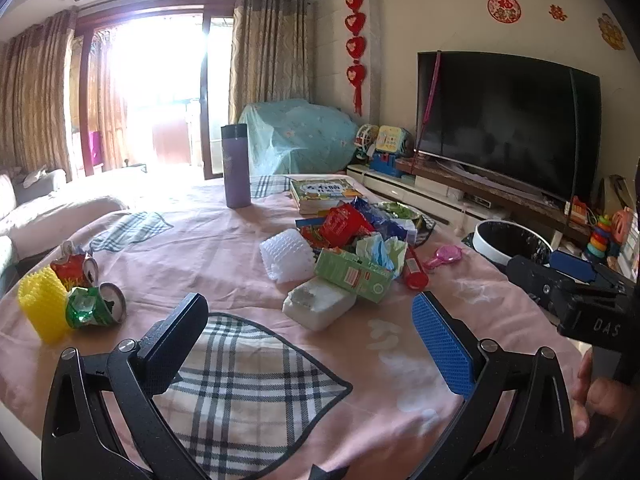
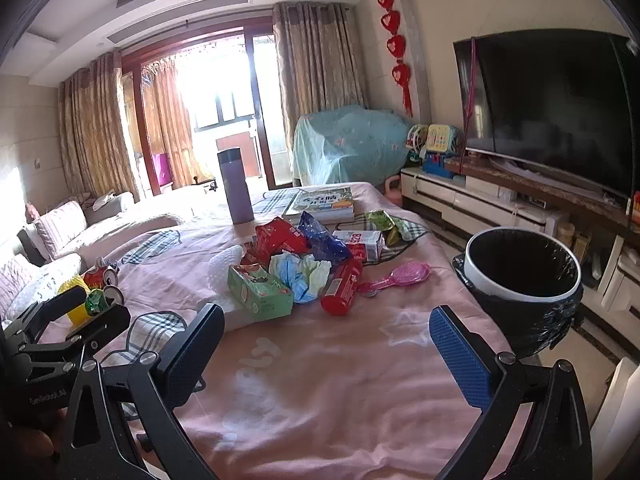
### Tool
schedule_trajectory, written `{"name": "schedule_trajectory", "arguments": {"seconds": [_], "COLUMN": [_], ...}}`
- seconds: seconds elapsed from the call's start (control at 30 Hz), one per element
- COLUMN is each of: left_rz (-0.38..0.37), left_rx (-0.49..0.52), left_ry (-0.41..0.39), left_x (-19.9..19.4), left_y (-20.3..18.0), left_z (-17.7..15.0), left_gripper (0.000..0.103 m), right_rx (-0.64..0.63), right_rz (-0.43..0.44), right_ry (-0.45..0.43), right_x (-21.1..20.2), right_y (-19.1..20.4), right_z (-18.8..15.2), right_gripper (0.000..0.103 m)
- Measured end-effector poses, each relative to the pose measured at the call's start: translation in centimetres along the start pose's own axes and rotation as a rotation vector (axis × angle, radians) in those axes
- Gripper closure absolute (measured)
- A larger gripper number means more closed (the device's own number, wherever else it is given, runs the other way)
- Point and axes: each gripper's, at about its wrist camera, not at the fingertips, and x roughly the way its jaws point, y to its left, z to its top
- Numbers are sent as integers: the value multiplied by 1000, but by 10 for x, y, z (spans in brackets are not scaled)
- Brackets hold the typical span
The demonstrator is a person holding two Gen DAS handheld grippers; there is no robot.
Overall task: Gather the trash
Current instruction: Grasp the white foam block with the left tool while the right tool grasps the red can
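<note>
A pile of trash lies mid-table: green carton (image 1: 354,274) (image 2: 260,290), crumpled tissue (image 2: 302,276), red snack bag (image 1: 344,224) (image 2: 280,240), blue bag (image 2: 320,240), red tube (image 2: 342,288), white foam block (image 1: 318,304). Crushed cans (image 1: 96,304) and a yellow foam net (image 1: 42,308) lie at the left. A bin (image 2: 520,276) (image 1: 512,240) with a black liner stands off the table's right edge. My left gripper (image 1: 310,344) is open and empty above the pink cloth. My right gripper (image 2: 326,354) is open and empty, short of the pile.
A purple flask (image 1: 236,166) and a stack of books (image 1: 324,194) stand at the far side. A pink hairbrush (image 2: 396,274) lies near the bin. A TV (image 1: 508,120) and toys are on the right, a sofa (image 2: 60,236) on the left.
</note>
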Motion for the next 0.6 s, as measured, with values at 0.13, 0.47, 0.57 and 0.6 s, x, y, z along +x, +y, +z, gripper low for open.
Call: {"name": "schedule_trajectory", "arguments": {"seconds": [0.13, 0.47, 0.57, 0.6], "left_rz": [-41, -109, -116, -116], "left_rx": [3, 48, 71, 79], "left_ry": [44, 177, 206, 216], "left_x": [16, 78, 96, 103], "left_y": [5, 14, 13, 12], "left_z": [-1, 0, 1, 2], "left_gripper": [0, 12, 13, 13], "right_rx": [27, 56, 74, 83], "right_rz": [30, 68, 80, 82], "right_ry": [-12, 122, 172, 196], "right_x": [9, 65, 87, 98], "right_y": [-3, -12, -14, -16], "right_z": [0, 6, 9, 10], "right_gripper": [1, 24, 33, 33]}}
